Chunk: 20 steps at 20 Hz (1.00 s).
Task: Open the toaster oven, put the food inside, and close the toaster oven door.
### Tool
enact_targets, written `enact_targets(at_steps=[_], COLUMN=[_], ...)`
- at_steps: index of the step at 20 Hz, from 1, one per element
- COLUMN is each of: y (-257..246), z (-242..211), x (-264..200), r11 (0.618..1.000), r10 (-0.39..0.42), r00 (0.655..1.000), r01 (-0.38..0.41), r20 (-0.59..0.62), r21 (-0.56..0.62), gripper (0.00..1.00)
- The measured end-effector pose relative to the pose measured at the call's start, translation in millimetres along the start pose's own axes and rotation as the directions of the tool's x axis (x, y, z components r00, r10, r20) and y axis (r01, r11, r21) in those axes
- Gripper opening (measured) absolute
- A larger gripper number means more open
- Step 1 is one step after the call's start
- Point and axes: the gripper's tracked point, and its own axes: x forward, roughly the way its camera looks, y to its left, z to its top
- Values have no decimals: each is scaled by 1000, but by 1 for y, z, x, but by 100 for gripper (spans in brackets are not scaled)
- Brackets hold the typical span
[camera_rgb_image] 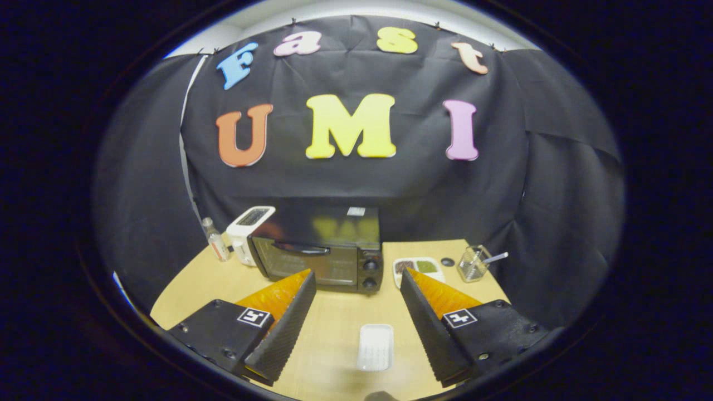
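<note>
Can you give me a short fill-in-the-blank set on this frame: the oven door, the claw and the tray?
1. The toaster oven door is ____.
2. The claw is ____, gripping nothing.
3. The white tray lies on the table ____ the claw's fingers.
4. The white toaster stands beside the oven, between it and a small ____.

Missing words: closed; open; between; bottle

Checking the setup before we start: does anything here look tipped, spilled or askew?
Nothing stands out. The toaster oven stands shut and upright, the white tray lies flat on the table between the open gripper's fingers, untouched.
</note>
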Motion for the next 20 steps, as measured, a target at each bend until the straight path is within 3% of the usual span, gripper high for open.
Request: enact_targets(at_steps=[4, 7, 12, 20], y=[-40, -55, -77, -91], z=[68, 89, 80, 61], x=[-59, -79, -107, -131], r11=[1000, 998, 997, 997], r10=[9, 42, 82, 48], r00=[986, 970, 958, 963], r01=[-10, -50, -83, -61], r20=[169, 238, 275, 264], r21=[8, 26, -6, 44], gripper=[98, 99, 99, 99])
